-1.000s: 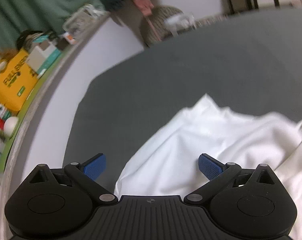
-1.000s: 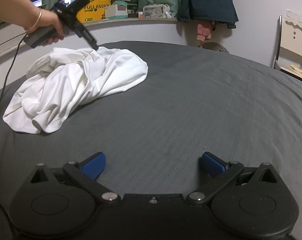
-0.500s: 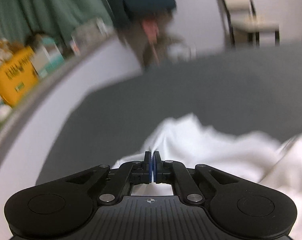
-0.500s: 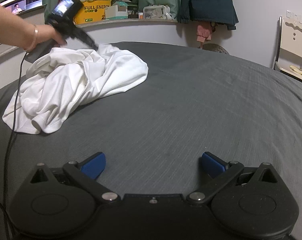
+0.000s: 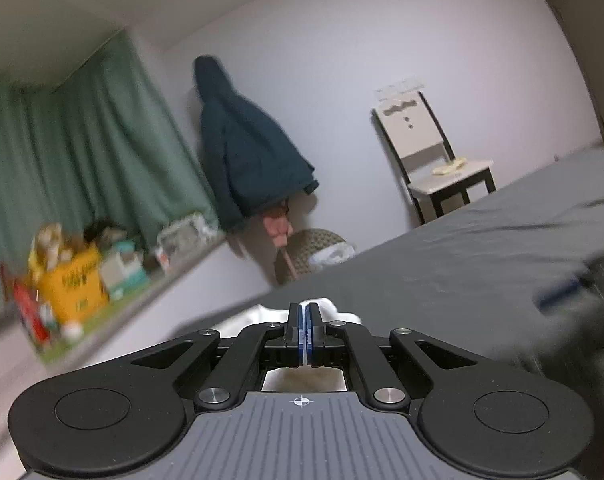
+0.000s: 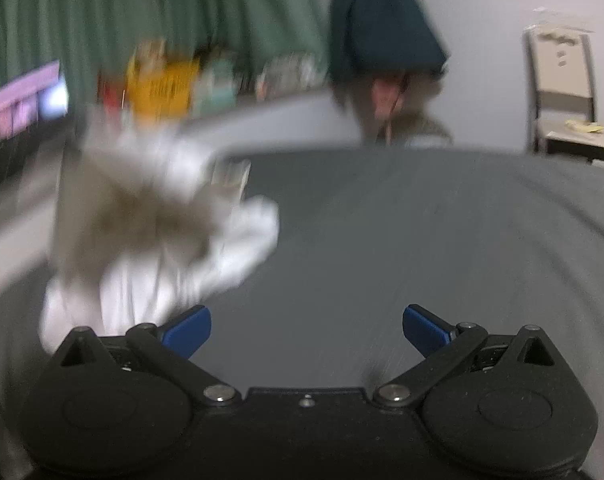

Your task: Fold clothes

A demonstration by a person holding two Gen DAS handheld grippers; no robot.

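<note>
- Above the grey bed cover [image 5: 481, 248], my left gripper [image 5: 304, 330] is pinching its blue pads together on a fold of the white garment [image 5: 262, 314], a thin white strip showing between them.
- I am seeing only small bits of that cloth past the fingers in the left wrist view; more of it is showing pale through the gap under the linkage.
- Over the same bed cover [image 6: 421, 220], my right gripper [image 6: 306, 330] is hanging with its blue fingertips spread wide apart, holding nothing.
- From the right wrist view, the white garment [image 6: 174, 240] is sitting bunched and lifted toward the far left of the bed cover, heavily blurred, so I cannot tell its exact shape.
- Beyond the bed cover, a dark blue jacket [image 5: 250, 160] is hanging on the wall beside a green curtain [image 5: 82, 152].
- A chair [image 5: 433, 160] is standing against the wall past the bed cover's right end.
- A yellow box [image 5: 72, 284] is sitting on the ledge along the bed cover's left side.
</note>
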